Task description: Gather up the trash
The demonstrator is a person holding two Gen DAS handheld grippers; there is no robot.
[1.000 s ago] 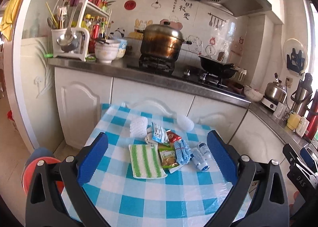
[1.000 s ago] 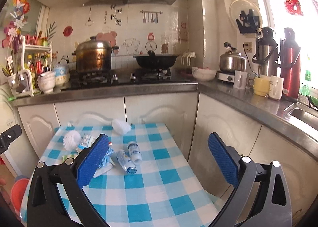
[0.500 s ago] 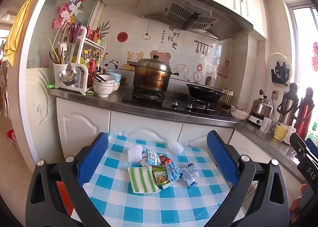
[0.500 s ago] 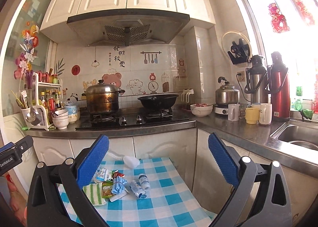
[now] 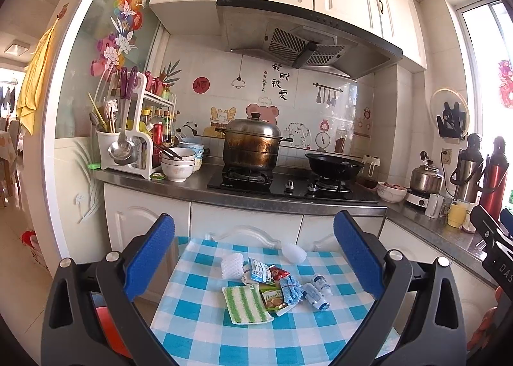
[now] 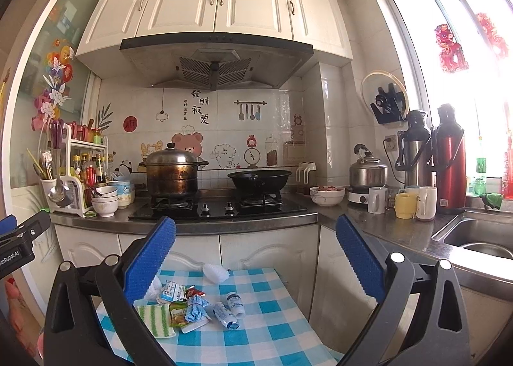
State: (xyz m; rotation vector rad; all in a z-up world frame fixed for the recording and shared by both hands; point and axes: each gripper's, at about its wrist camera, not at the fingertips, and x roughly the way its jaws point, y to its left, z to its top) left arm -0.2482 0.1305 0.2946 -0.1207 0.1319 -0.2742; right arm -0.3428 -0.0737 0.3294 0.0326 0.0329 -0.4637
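Blue-and-white checked cloth covers the small table [image 5: 198, 314] that stands in front of the white kitchen cabinets, and the trash lies in a loose cluster near the middle of it. In the left wrist view a green-striped cloth [image 5: 246, 304] lies flat at the near left of the cluster, with a green snack packet [image 5: 272, 296] just beside it and a crumpled blue wrapper [image 5: 291, 289] touching that packet's right edge. Two small plastic bottles [image 5: 317, 291] lie on their sides to the right of the wrapper. Behind them sit a white foam net [image 5: 232, 265], a blue-and-white sachet [image 5: 259, 271] and a red sachet [image 5: 278, 273], and a second white foam piece [image 5: 294, 253] rests alone near the table's far edge. The left gripper [image 5: 253, 255] hangs above the near side of the table with its blue-padded jaws spread wide and nothing between them. The right gripper [image 6: 253, 258] is likewise held well clear of the cloth, jaws parted and empty, with the same litter lying low between its fingers in its own view. On the counter behind stand a steel pot [image 5: 251, 146] and a black wok [image 5: 333, 165] on the hob.
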